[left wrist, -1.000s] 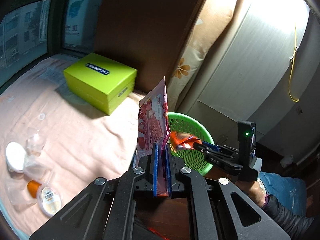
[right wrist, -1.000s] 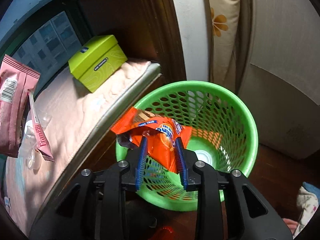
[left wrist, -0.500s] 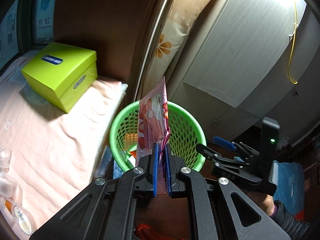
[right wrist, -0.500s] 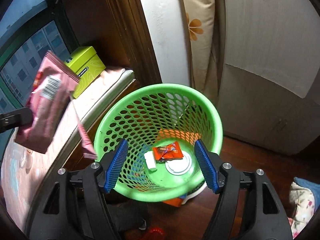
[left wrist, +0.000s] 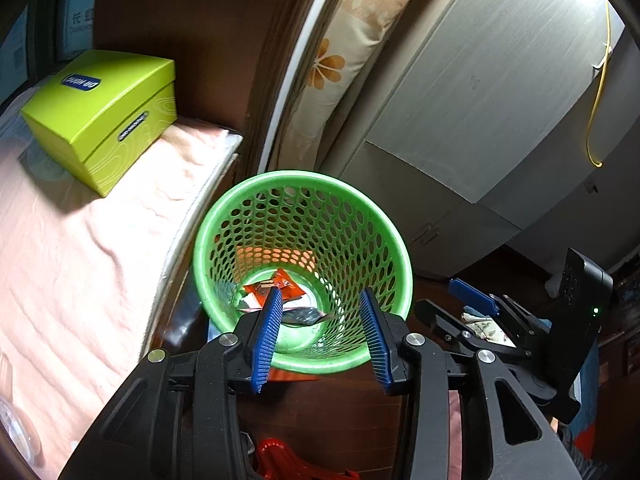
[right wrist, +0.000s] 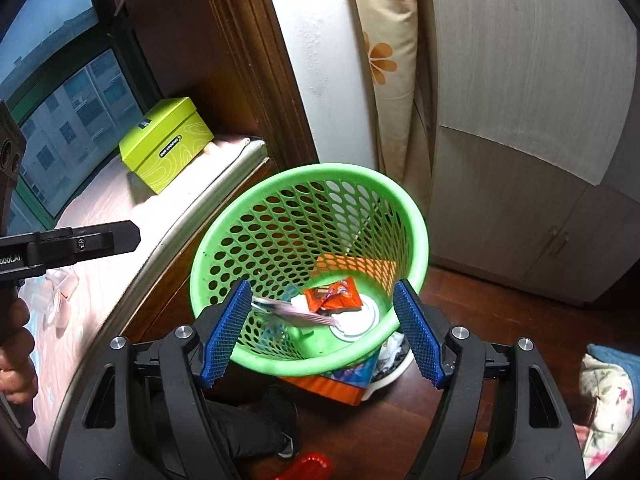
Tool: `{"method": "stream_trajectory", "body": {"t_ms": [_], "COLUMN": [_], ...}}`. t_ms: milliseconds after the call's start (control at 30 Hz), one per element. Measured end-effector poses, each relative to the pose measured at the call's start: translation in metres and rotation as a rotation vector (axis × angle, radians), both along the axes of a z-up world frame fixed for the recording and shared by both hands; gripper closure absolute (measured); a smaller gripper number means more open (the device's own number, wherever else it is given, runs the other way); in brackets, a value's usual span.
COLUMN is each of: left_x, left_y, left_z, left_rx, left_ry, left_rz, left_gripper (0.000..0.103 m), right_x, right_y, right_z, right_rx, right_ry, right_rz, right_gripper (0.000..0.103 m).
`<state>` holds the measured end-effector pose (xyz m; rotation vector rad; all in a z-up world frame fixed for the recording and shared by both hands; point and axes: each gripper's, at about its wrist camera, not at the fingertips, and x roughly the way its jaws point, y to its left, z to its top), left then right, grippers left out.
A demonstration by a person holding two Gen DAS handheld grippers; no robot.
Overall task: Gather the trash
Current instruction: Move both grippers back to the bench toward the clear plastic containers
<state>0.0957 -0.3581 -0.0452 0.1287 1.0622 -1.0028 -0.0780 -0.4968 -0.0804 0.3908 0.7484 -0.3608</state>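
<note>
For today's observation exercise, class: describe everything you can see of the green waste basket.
The green waste basket is round, looks like glossy plastic, with a smooth rolled rim and walls pierced all over with oval holes, narrowing to a solid base. It stands upright on a dark wooden floor, beside the pink-covered mattress. Inside lie an orange wrapper, a pinkish wrapper and a white disc. Nothing grips it.

To my left a lime-green box (left wrist: 102,114) sits on the pink bedding (left wrist: 68,264), close to a dark wooden post (right wrist: 244,60). A cream cushion with orange flowers (left wrist: 340,60) leans upright behind it, against grey cabinet doors (left wrist: 480,92). A yellow cord (left wrist: 598,96) hangs down the cabinet. Below me lies dark wooden floor (right wrist: 500,308), with a floral cloth (right wrist: 608,400) at the right edge.
</note>
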Motion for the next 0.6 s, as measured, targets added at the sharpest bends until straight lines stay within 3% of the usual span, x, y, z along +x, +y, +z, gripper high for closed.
{"method": "stream_trajectory", "body": {"t_ms": [367,600], "left_x": [0.002,0.014], "left_y": [0.1,0.182], "left_z": [0.018,0.022], "left_rx": [0.031,0.066], "left_ry": [-0.081,-0.107], "left_rz": [0.186,0.364], "left_gripper": [0.06,0.058], "right_x": [0.021,0.046], "right_y": [0.051,0.102], "right_z": [0.012,0.017], "right_rx": [0.0,-0.012], "right_ry": [-0.028,-0.033], "right_rz": [0.124,0.24], "right_gripper": [0.026,0.021]}}
